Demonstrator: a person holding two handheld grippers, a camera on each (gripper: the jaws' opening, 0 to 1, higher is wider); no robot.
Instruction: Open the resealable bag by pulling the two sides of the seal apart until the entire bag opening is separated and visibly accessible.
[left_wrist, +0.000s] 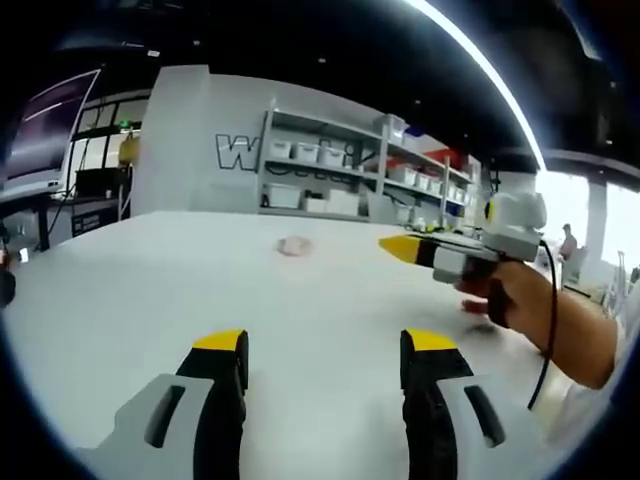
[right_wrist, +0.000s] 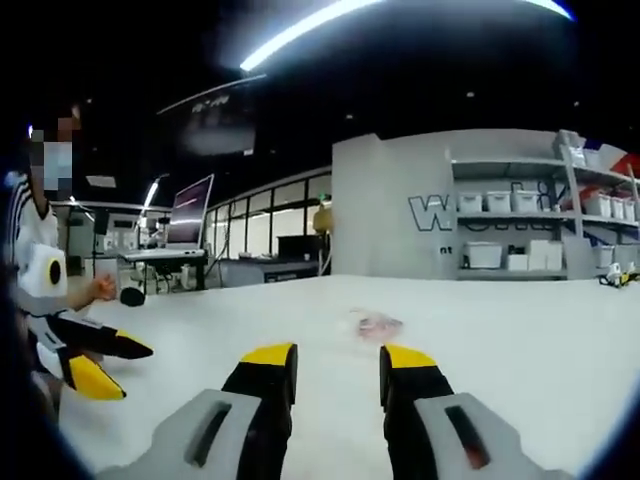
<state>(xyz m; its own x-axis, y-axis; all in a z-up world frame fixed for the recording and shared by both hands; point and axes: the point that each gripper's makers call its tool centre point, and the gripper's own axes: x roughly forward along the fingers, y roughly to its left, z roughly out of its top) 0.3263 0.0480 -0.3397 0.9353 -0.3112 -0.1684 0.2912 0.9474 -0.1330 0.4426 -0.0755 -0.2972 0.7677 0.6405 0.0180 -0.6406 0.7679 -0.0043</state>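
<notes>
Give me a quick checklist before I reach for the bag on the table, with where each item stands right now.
1. Bag in sight of both grippers: ok, it lies on the white table, also seen at.
2. Left gripper open and empty: ok, wide gap between its fingers.
3. Right gripper open and empty: ok.
4. Path to the bag free: ok, bare tabletop between both grippers and the bag.
5. Where the seal edge faces: cannot tell, the bag is small and blurred.
6. Seal still shut: cannot tell.
</notes>
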